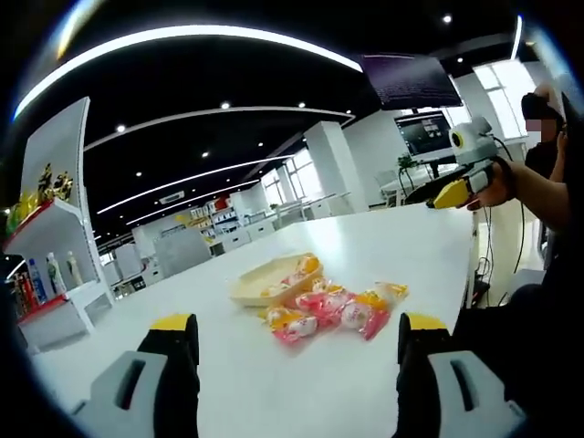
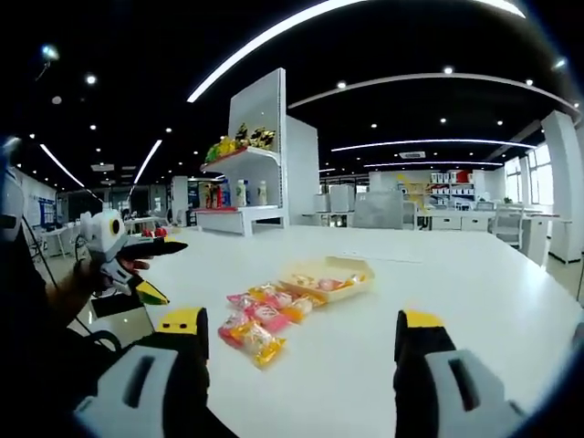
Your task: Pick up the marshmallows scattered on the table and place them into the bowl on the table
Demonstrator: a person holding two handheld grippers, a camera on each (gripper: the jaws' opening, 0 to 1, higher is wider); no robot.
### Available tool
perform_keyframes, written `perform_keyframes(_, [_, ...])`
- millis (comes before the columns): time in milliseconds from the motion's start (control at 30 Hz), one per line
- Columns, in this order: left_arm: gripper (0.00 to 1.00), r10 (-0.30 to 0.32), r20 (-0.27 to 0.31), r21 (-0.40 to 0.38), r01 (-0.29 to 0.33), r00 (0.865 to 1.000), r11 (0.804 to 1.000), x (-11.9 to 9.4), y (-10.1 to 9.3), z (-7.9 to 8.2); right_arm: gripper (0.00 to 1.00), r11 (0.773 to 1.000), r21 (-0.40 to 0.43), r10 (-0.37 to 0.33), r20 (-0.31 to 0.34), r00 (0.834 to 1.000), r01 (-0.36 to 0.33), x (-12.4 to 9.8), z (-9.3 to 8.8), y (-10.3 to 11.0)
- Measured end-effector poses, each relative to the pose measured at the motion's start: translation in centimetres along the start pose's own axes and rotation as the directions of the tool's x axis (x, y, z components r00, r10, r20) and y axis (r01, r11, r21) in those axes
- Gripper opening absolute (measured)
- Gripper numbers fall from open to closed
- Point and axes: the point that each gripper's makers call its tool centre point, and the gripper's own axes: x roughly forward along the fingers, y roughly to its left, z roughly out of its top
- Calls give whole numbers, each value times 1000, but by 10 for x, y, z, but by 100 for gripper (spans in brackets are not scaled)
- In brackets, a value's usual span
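Several pink and orange wrapped marshmallows (image 1: 333,310) lie in a loose heap on the white table (image 1: 392,246), just in front of a shallow pale-yellow bowl (image 1: 274,278) that holds a few more. My left gripper (image 1: 299,324) is open and empty, a short way before the heap. A hand holds the right gripper (image 1: 461,187) up over the table's far right side. In the right gripper view the marshmallows (image 2: 265,319) and the bowl (image 2: 328,276) sit ahead of my right gripper (image 2: 301,319), open and empty. The left gripper (image 2: 137,251) shows at the left.
A white display shelf (image 1: 55,265) with bottles and packets stands off the table's end, seen as the shelf (image 2: 246,173) in the right gripper view. A person (image 1: 547,182) stands at the table's right edge. Desks and chairs (image 2: 456,219) fill the room behind.
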Motion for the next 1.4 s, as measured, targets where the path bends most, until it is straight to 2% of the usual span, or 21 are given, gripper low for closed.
perform_keyframes(200, [87,14,6,-11,-14,1000,1000,13,3,-5,81,999,-38,-10,-8,1000,9,-4,4,0])
perform_keyframes(633, [87,47,-22,-50,-48,999,998,35,7,-19,80,999,-43,-5,-12,1000,4,-1,3,2])
perform_keyframes(800, [82,49,-28,-121,-52,998,991,52,11,-29,80,999,-43,-14,3,1000,14,-3,6,1])
perform_keyframes(967, [83,56,-56,-132,-63,997,989,66,12,-44,78,999,-32,-24,23,999,25,-7,10,-3])
perform_keyframes(1033, [83,69,-50,-126,-75,996,989,70,13,-46,78,999,-26,-28,24,999,28,-7,9,-5])
perform_keyframes(1167, [83,70,-62,-210,-82,996,974,78,16,-54,78,999,-28,-31,17,999,31,-7,7,-6])
perform_keyframes(1400, [81,54,-86,-205,-70,995,976,88,17,-62,78,1000,-20,-20,10,1000,20,-3,2,-3])
